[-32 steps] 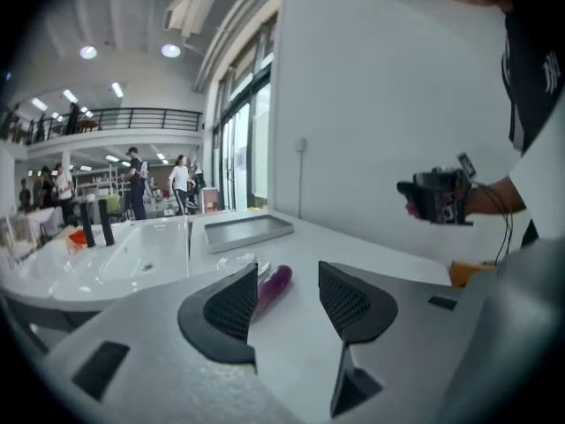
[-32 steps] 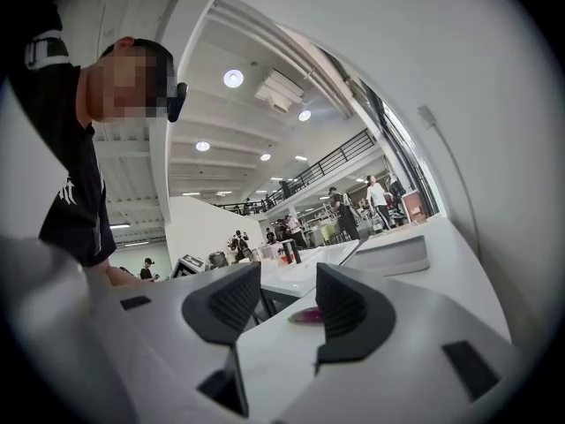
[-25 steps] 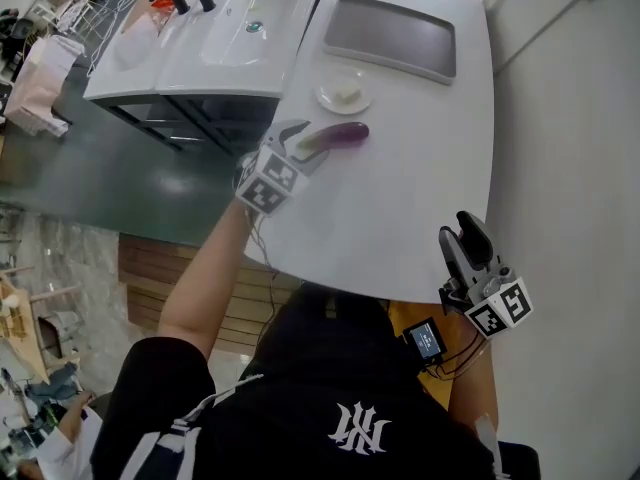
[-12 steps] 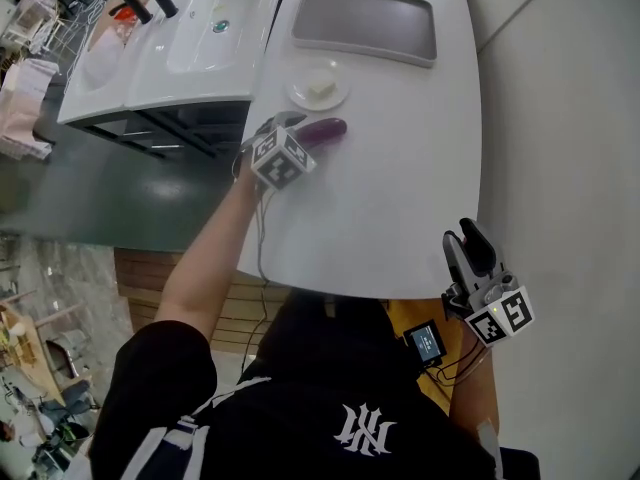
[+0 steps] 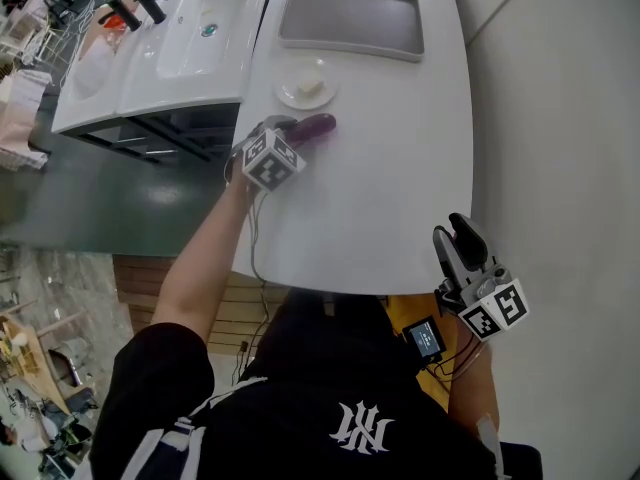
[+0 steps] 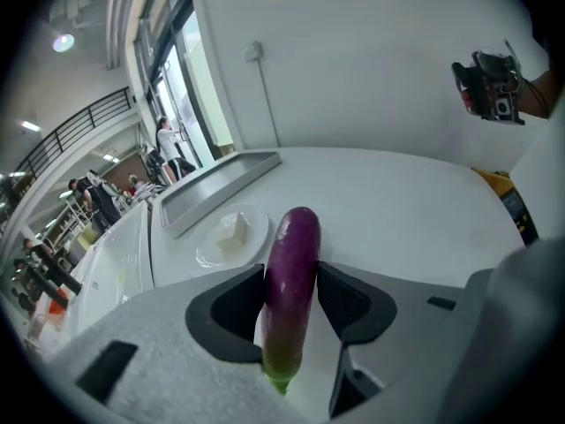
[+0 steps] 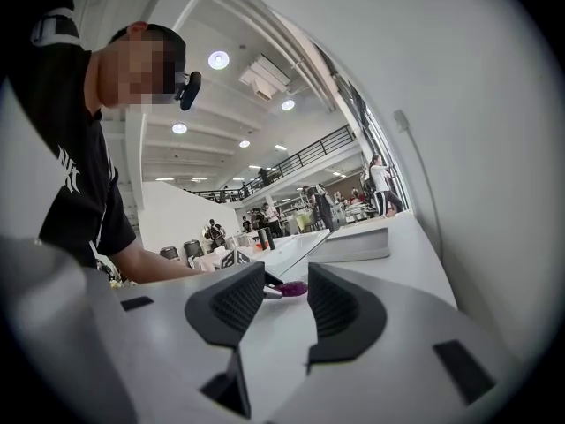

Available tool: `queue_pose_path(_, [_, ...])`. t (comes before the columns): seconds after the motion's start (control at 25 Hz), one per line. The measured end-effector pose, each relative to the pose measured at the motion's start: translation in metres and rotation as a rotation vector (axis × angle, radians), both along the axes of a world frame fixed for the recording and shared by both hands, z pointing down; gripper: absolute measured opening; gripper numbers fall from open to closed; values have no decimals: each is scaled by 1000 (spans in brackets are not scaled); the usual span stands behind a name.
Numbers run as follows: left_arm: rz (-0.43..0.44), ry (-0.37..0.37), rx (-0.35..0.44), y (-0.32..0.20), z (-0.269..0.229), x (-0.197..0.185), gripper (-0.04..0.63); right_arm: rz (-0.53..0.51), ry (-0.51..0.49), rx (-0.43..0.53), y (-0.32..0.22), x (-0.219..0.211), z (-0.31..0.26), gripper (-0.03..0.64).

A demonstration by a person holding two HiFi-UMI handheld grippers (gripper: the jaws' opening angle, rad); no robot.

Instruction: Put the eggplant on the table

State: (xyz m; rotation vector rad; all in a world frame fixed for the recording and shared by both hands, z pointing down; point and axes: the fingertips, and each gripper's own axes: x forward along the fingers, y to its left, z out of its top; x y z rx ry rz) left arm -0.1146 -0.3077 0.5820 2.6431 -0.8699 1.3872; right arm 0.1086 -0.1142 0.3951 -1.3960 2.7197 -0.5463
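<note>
The purple eggplant point(image 5: 317, 124) lies on the white table point(image 5: 400, 188) near its left edge, green stem end toward me. My left gripper point(image 5: 288, 130) reaches down over that stem end. In the left gripper view the eggplant point(image 6: 292, 263) fills the gap between the jaws, which are closing, and both pads point(image 6: 332, 295) lie against its sides. My right gripper point(image 5: 455, 236) hovers off the table's near right corner, beside the wall. Its jaws are closing slightly and hold nothing. Far off between them the right gripper view shows the eggplant point(image 7: 292, 288).
A saucer point(image 5: 290, 96) with a white block sits just beyond the eggplant. A grey tray point(image 5: 350, 20) lies at the table's far end. White sink basins point(image 5: 190, 28) stand to the left, a pale wall point(image 5: 560, 118) to the right.
My left gripper has come down from above the eggplant's stem end and now straddles it with the jaws drawn in against it. The eggplant stays on the table. The right gripper has hardly moved.
</note>
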Motion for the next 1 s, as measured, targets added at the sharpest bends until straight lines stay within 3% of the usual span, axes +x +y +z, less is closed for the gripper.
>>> queue_pose_path(0.08, [-20,65,21,5,-16,1,184,-12,-4,9,0,-4,-4,143])
queue_pose_path(0.16, [-44,248,5,25,-49,9,183,-28,-12,21,1,-10,-10,143])
queue_pose_path(0.32, [-113,957,-117,89,-161,17,183,-71,-18,62,5,-26,-27,143])
queue_pose_path(0.36, [-117,1065,-117,106,-183,14,183,-81,-16,77,7,-29,-35,143])
queue_pose_path(0.4, [-111,1118,-107,125,-200,11,183,-89,-18,95,12,-32,-43,138])
queue_pose_path(0.48, [-79,1127,-86,161,-219,5,183,-97,-25,129,26,-35,-62,40])
queue_pose_path(0.52, [-65,1116,-84,177,-223,1,184,-96,-22,138,32,-36,-69,29])
queue_pose_path(0.72, [-46,1133,-111,239,-221,-19,184,-105,-7,139,59,-47,-76,20])
queue_pose_path(0.84, [-48,1142,-64,267,-233,-21,184,-154,-14,166,73,-57,-84,6])
queue_pose_path(1.0, [-60,1095,2,301,-254,-9,184,-230,-51,205,99,-54,-100,3])
